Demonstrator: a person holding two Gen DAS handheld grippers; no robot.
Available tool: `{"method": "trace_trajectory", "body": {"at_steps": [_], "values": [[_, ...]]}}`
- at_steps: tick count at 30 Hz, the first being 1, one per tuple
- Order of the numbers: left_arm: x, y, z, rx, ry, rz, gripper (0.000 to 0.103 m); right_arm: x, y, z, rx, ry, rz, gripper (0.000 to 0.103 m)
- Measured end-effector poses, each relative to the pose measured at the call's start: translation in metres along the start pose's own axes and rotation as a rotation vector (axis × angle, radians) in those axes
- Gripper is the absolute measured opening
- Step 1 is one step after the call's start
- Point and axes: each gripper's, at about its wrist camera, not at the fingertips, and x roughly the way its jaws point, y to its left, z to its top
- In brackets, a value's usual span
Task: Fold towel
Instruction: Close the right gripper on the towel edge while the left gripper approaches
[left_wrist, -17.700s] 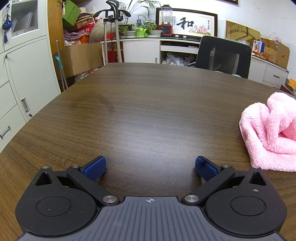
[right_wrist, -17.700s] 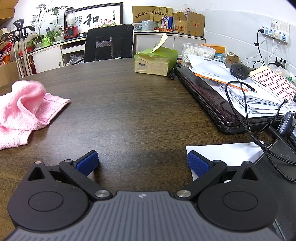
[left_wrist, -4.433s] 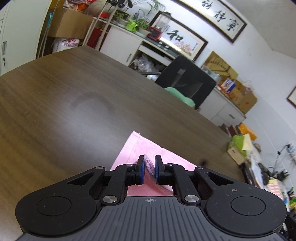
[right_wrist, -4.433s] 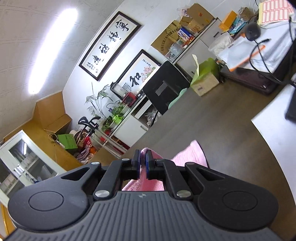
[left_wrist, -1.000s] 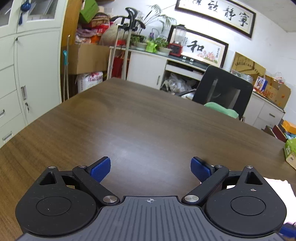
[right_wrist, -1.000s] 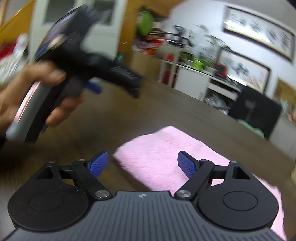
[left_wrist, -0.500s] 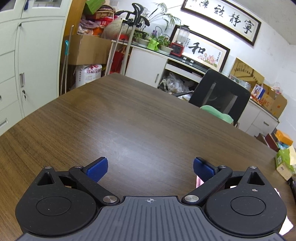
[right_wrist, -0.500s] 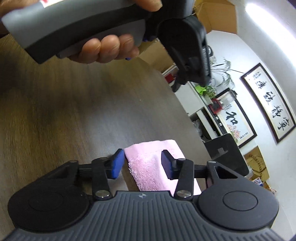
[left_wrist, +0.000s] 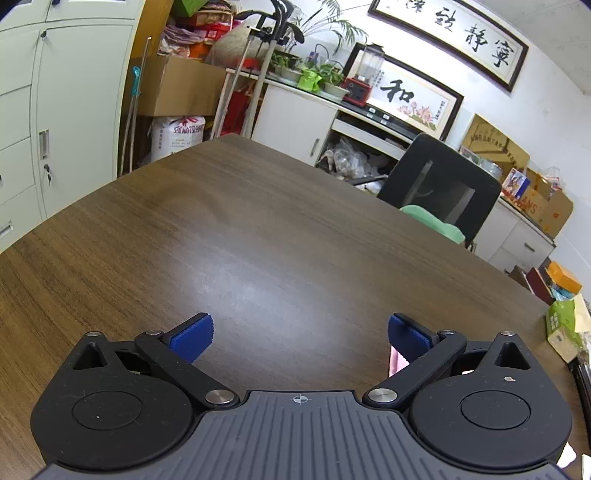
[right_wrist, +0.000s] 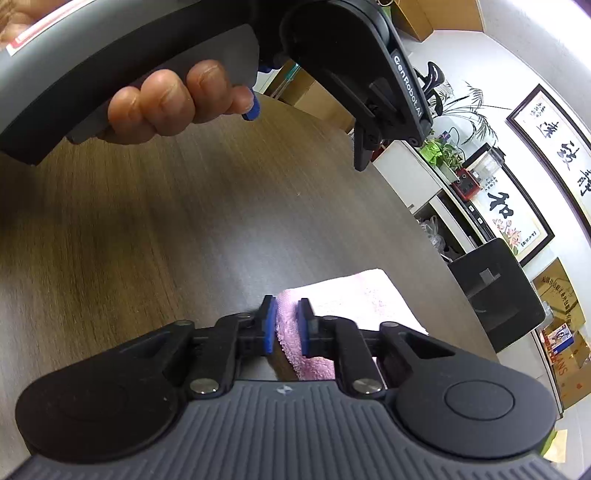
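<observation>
A pink towel (right_wrist: 347, 295) lies folded flat on the dark wooden table (right_wrist: 147, 236). My right gripper (right_wrist: 286, 325) has its blue pads closed on the towel's near left edge. My left gripper (left_wrist: 299, 332) is open and empty above bare table; only a small pink bit of the towel (left_wrist: 396, 360) shows behind its right finger. In the right wrist view the left gripper's body (right_wrist: 354, 55), held by a hand (right_wrist: 170, 99), hangs above the table to the upper left of the towel.
A black office chair (left_wrist: 443, 192) stands at the table's far edge. A green tissue box (left_wrist: 565, 325) sits at the right side of the table. Cabinets (left_wrist: 48, 110) and boxes line the walls beyond.
My right gripper has closed from half open onto the towel's edge. My left gripper stays open and has tilted slightly, little else changed.
</observation>
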Motion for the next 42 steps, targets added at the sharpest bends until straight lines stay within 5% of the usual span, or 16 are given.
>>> {"method": "trace_trajectory", "body": {"at_steps": [6, 11, 16, 25, 31, 33, 40, 42], "values": [[0.013, 0.002, -0.003, -0.015, 0.072, -0.022, 0.103, -0.017, -0.025, -0.013, 0.224, -0.068, 0.059, 0.006], [0.027, 0.007, -0.006, -0.065, 0.178, -0.125, 0.103, -0.042, -0.054, -0.019, 0.364, -0.139, 0.101, 0.006], [0.038, 0.012, -0.011, -0.138, 0.282, -0.26, 0.103, -0.056, -0.066, -0.026, 0.418, -0.195, 0.101, 0.006], [0.056, 0.001, -0.024, -0.182, 0.356, -0.425, 0.1, -0.069, -0.068, -0.036, 0.441, -0.229, 0.122, 0.006], [0.067, -0.008, -0.032, -0.211, 0.412, -0.517, 0.084, -0.091, -0.069, -0.048, 0.468, -0.273, 0.126, 0.006], [0.07, -0.011, -0.032, -0.2, 0.404, -0.507, 0.074, -0.092, -0.072, -0.052, 0.478, -0.277, 0.137, 0.006], [0.073, -0.009, -0.032, -0.207, 0.349, -0.479, 0.065, -0.097, -0.076, -0.067, 0.494, -0.265, 0.166, 0.006], [0.074, -0.009, -0.032, -0.206, 0.347, -0.469, 0.049, -0.098, -0.077, -0.068, 0.496, -0.265, 0.166, 0.006]]}}
